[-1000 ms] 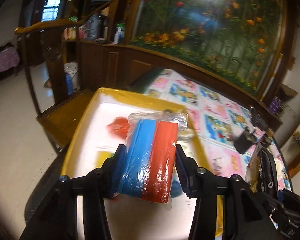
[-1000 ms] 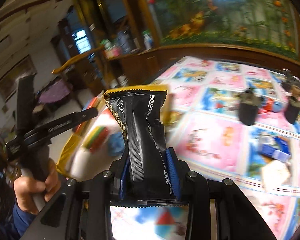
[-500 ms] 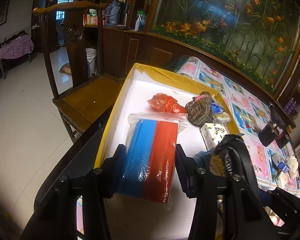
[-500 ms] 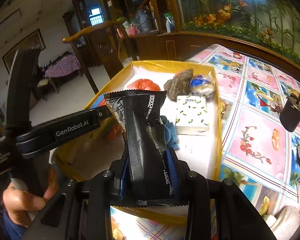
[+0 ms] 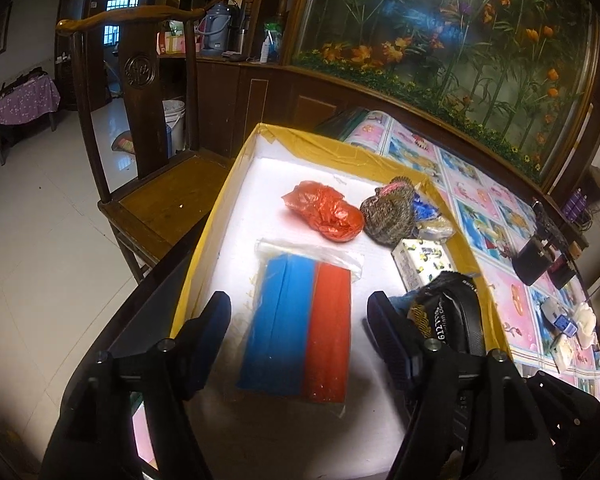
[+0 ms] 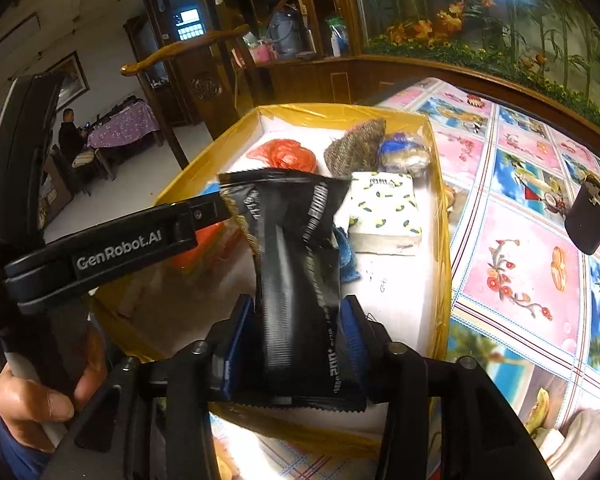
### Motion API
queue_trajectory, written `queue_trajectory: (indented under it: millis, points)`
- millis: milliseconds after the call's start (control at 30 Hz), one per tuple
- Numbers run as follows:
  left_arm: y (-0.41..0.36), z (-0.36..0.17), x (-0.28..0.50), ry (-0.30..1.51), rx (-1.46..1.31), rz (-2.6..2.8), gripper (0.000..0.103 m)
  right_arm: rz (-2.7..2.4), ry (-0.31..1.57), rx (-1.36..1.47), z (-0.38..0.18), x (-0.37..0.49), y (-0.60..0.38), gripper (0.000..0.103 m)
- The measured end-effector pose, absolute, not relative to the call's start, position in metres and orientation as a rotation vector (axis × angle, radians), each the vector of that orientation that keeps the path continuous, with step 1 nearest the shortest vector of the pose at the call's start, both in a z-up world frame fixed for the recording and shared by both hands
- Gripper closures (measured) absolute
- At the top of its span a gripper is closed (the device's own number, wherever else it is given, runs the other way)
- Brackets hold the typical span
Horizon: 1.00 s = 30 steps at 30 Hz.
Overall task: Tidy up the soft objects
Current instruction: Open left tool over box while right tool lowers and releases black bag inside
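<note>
A clear bag of blue and red sponges (image 5: 300, 320) lies flat on the white floor of the yellow-rimmed box (image 5: 340, 148). My left gripper (image 5: 298, 304) straddles it; its jaws are opening and the pads stand clear of the bag. My right gripper (image 6: 296, 308) holds a black foil pouch (image 6: 296, 240) upright over the box's near end. Its jaws are opening, but the pads still touch the pouch. That pouch (image 5: 448, 316) shows at the right of the left wrist view. A hand (image 6: 40, 392) holds the left gripper's handle.
In the box lie a red plastic bag (image 5: 324, 212), a brown knitted pouch (image 5: 390, 216), a lemon-print tissue pack (image 6: 384, 208) and a blue cloth (image 6: 346, 256). A wooden chair (image 5: 160, 200) stands left of the box. The patterned tablecloth (image 6: 520, 240) carries a black plug (image 6: 592, 216).
My left jaws have spread and let go of the sponge bag, which now lies on the box floor. The black pouch has spread a little wider between the right pads.
</note>
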<state>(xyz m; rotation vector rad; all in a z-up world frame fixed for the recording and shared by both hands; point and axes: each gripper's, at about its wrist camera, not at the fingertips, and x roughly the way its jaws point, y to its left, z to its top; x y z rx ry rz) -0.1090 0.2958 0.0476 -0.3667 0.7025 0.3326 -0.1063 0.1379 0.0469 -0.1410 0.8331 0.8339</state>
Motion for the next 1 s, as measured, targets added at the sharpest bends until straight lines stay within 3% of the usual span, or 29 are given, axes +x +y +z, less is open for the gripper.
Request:
queue_trajectory:
  millis: [200, 1000]
  points:
    - [0.296, 0.056, -0.111, 0.682, -0.372, 0.333, 0.032, 0.845, 0.795, -0.128, 0.057, -0.112, 0.127, 0.045]
    - [0.219, 0.084, -0.095, 0.684, -0.238, 0.220, 0.031, 0.753, 0.756, 0.095, 0.083, -0.097, 0.020, 0.040]
